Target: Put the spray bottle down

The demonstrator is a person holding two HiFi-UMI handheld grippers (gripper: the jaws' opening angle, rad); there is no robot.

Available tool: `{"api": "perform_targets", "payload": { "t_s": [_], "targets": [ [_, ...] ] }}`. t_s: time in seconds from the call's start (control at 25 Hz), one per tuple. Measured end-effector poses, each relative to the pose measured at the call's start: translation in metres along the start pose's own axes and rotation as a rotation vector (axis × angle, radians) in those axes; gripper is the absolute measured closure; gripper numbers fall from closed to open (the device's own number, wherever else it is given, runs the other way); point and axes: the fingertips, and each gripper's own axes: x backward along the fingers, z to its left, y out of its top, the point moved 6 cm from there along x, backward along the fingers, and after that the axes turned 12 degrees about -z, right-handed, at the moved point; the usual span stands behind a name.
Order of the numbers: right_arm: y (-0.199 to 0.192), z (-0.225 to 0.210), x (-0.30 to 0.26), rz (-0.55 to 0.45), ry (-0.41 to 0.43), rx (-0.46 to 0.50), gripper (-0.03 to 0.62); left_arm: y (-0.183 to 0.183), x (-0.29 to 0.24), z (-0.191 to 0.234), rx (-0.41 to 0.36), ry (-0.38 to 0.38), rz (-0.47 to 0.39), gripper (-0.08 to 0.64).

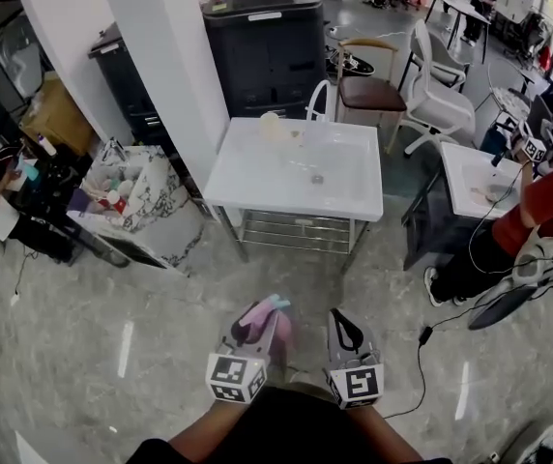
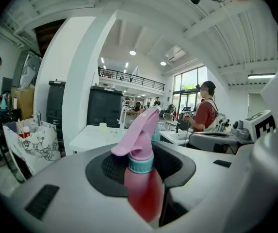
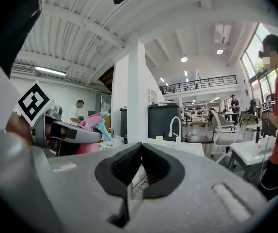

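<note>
Spray bottle (image 2: 144, 188) within left gripper (image 2: 140, 163)

spray bottle (image 2: 141, 193): red body, pink head, teal collar | sink table (image 1: 257, 174): white

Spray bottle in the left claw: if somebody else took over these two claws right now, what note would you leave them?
Left gripper: shut on the spray bottle, red body between the jaws, pink trigger head above them.
Right gripper: shut, empty, beside the left one.
Done: the bottle is in the grip, held in the air over the floor.
Left: it is not yet set down. The white table stands ahead, apparently too far to reach from here. Probably walk up, lower the bottle upright onto a bare spot, then open the left jaws.
</note>
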Motion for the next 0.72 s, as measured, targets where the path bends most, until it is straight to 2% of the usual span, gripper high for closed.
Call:
{"api": "perform_targets", "payload": {
  "t_s": [0.36,0.72],
  "targets": [
    [-0.026,-0.020,-0.050,0.040,-0.042,-0.001,0.595,-0.011,-0.056,0.040,0.035,-0.025,-0.004,0.402],
    [-0.037,-0.040,-0.157,0.093,-0.053,0.002,0.595,-0.002,-0.137,0.118,0.063,-0.041,0.012,0.400]
  ]
}}
